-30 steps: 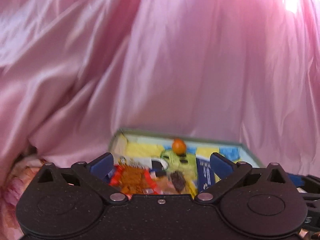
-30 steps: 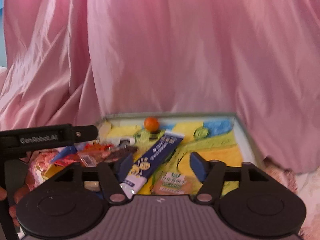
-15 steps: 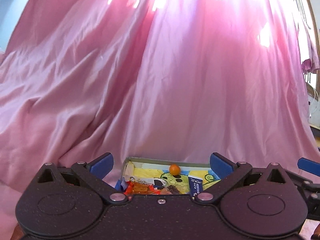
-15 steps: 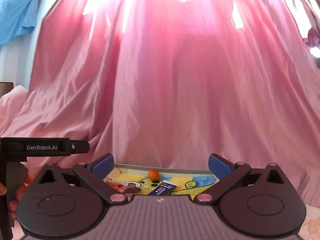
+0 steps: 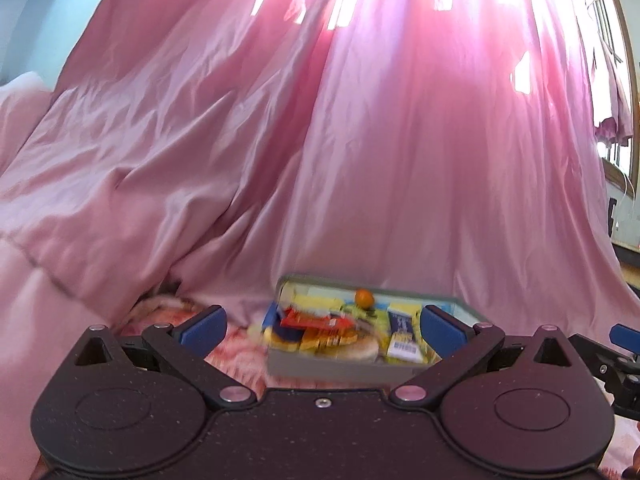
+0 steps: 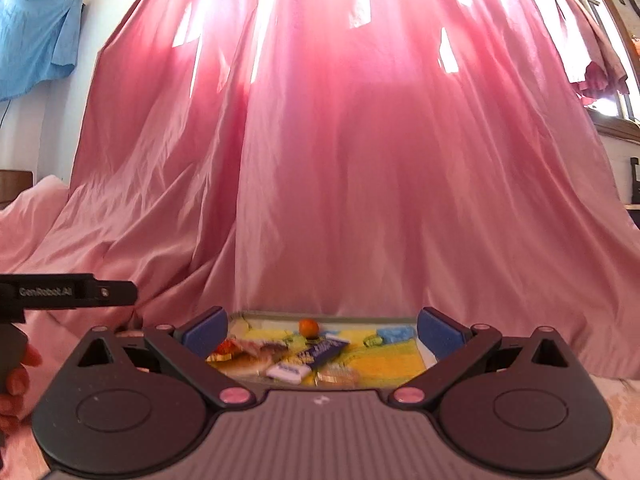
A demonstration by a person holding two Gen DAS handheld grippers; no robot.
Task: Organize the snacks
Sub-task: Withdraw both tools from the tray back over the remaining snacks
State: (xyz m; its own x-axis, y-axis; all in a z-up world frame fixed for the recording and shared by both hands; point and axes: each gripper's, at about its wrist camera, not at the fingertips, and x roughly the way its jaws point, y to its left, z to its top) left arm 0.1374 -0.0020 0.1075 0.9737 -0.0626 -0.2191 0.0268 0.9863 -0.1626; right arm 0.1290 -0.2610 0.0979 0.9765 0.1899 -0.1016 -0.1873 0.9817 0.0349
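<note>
**Both grippers drawn back from the snack tray, jaws wide**

Nearest the lens, the left gripper stands with its blue pads spread wide and nothing between them. The right gripper is the same — a second ago its pads were narrower, framing the blue packet; now they are fully apart and empty.

Beyond the fingers, the grey tray lies at 6 o'clock in both views, well apart from the pads. A second ago it filled the lower frame, close under the fingers; now it sits smaller and farther off. Its contents lie inside as before: the small orange fruit at the tray's far side, the blue packet near the middle, and red and orange wrappers toward 9 o'clock, all blurred.

At 9 o'clock in the right view, the left gripper's black body and the person's fingers show.

Farthest, the pink curtain — far more of it is visible than before.
</note>
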